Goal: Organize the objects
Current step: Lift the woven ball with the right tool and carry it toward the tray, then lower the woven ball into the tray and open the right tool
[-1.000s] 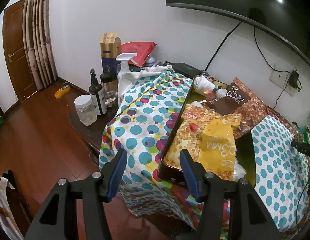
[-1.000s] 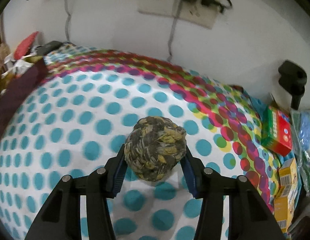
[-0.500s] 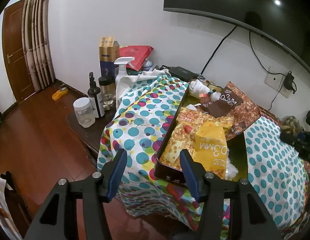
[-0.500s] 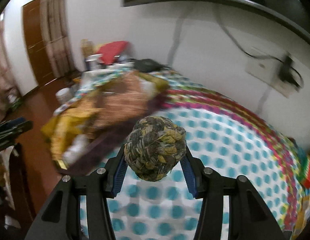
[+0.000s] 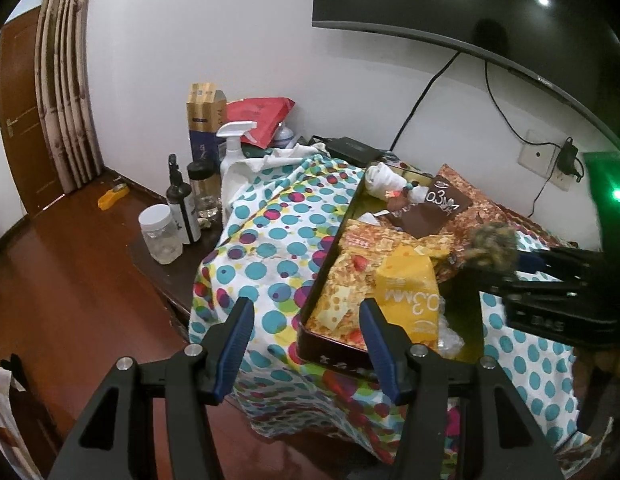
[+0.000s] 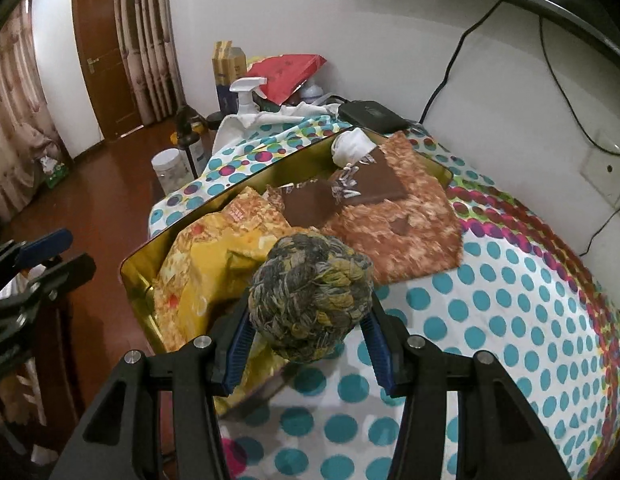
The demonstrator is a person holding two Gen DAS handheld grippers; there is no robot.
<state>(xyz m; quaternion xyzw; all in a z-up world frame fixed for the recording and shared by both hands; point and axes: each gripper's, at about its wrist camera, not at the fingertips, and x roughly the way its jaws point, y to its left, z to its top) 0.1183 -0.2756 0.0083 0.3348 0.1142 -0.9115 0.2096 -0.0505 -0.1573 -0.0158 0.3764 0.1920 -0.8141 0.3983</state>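
Rope ball (image 6: 310,298) now over "0.3MM" packet (image 5: 408,294)

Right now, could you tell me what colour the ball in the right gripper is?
Mottled grey and olive-yellow braided rope ball; clearest in the right wrist view.

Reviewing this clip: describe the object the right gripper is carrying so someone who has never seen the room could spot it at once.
Start at the table under the polka-dot cloth, then the gold tin tray of snack packets on it. Just over the tray's near right edge, the right gripper has its jaws shut on a rope ball. It is the only round, braided thing there, grey and olive-yellow among flat printed packets.
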